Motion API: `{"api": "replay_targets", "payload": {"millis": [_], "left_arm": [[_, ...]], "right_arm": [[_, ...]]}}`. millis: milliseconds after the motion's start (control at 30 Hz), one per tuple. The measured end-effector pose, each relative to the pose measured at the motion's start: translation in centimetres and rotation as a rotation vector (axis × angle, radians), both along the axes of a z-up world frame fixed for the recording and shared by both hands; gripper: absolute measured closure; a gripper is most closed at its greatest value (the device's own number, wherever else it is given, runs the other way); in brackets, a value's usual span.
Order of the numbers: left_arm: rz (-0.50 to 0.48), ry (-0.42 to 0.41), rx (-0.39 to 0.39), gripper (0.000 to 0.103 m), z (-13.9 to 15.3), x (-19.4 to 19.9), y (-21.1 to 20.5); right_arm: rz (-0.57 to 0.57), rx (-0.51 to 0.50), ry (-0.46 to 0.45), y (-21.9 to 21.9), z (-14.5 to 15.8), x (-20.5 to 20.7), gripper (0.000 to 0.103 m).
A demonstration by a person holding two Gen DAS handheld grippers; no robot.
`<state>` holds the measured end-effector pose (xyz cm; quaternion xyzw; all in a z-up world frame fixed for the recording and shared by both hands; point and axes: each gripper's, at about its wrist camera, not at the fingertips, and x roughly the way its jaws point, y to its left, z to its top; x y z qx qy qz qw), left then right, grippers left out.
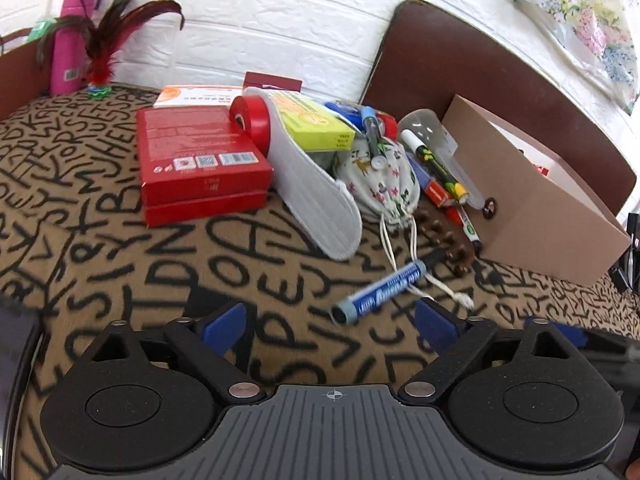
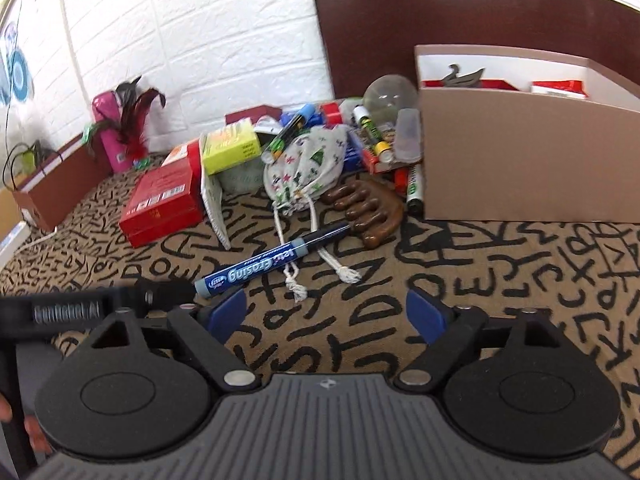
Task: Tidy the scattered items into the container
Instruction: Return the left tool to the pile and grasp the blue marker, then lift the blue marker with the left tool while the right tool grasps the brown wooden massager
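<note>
Holding both tools low over the lettered cloth (image 2: 480, 280), you have your left gripper (image 1: 334, 322) and your right gripper (image 2: 326, 314) with fingers spread wide and nothing between them. Just ahead of the blue pads (image 2: 230, 314) lies the blue marker (image 2: 272, 262), slanted across the drawstring cords of the printed pouch (image 2: 306, 160), with the wooden comb (image 2: 366, 212) at its dark cap end. Beyond that the red boxes (image 1: 200, 160), white slipper (image 1: 316, 200) and more pens (image 1: 438, 168) are heaped beside the open cardboard box (image 2: 520, 160), which stands to the right against the brown board.
</note>
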<state>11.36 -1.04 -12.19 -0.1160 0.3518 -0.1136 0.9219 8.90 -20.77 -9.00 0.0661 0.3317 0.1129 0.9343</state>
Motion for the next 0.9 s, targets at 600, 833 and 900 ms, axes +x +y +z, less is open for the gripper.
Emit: {"api": "replay_targets", "payload": {"millis": [600, 833, 900], "left_arm": [[-0.214, 0.033, 0.042, 0.047, -1.7, 4.7, -3.7], [-0.240, 0.040, 0.061, 0.077, -1.7, 5.1, -4.3], [-0.245, 0.038, 0.060, 0.061, -1.8, 5.1, -4.4]], "right_arm": [[-0.120, -0.119, -0.001, -0.9, -1.9, 6.4, 0.048], [-0.070, -0.150, -0.012, -1.2, -2.7, 9.0, 0.050], [-0.042, -0.150, -0.014, -1.0, -2.9, 9.5, 0.049]]}}
